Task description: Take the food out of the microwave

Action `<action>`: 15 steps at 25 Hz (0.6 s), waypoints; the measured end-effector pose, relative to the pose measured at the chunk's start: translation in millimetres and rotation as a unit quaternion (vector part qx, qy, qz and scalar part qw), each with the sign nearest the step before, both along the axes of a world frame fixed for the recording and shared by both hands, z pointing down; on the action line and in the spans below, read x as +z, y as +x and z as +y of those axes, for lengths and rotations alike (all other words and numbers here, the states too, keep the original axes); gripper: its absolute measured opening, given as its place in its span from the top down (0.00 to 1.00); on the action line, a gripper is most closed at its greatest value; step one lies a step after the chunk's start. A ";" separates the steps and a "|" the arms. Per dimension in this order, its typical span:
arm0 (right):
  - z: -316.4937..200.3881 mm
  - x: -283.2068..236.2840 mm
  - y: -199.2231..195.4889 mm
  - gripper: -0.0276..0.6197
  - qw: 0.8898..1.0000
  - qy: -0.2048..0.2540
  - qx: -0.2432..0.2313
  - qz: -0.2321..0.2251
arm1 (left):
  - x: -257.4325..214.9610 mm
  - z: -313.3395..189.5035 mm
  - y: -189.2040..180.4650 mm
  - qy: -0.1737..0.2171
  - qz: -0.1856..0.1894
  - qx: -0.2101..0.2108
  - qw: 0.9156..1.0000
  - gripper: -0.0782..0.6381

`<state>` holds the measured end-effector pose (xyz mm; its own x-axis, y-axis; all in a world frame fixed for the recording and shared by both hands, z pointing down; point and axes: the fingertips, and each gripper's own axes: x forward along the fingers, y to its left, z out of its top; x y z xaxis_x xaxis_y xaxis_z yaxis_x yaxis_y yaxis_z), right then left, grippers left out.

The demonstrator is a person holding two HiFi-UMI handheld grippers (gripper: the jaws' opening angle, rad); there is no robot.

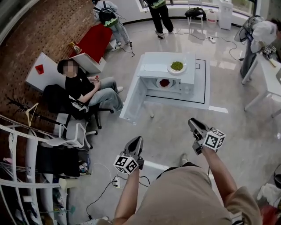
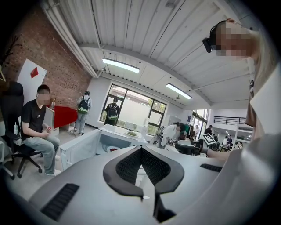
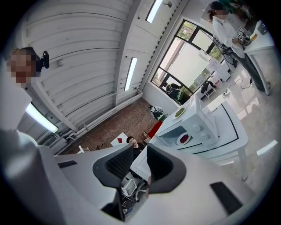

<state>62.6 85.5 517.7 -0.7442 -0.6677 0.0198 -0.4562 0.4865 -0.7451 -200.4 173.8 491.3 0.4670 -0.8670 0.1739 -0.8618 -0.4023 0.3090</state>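
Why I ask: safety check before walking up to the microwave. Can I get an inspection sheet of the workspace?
Surface: white table on a glossy floor, with a black outline marked on its top.
Job's things: microwave on the table, its door open; plate of red food inside; plate of green food on the microwave's top.
Clutter: nothing seen on the table.
Grippers: left gripper jaws together, empty; right gripper jaws apart, empty; both well short of the table.
Cables: power strip with a floor cable near the wearer; another cable beyond the table.
Surroundings: seated person left of the table; standing people farther back.
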 end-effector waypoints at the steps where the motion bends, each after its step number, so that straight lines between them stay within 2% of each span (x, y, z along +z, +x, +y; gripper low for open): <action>1: -3.0 0.0 1.6 0.83 1.000 0.000 -0.002 -0.002 | 0.5 -4.5 4.1 -0.002 0.003 0.001 1.000 0.88; 15: -13.6 16.7 16.0 0.83 1.000 -0.007 -0.021 0.001 | 20.8 -34.2 38.8 -0.015 0.014 0.019 1.000 0.88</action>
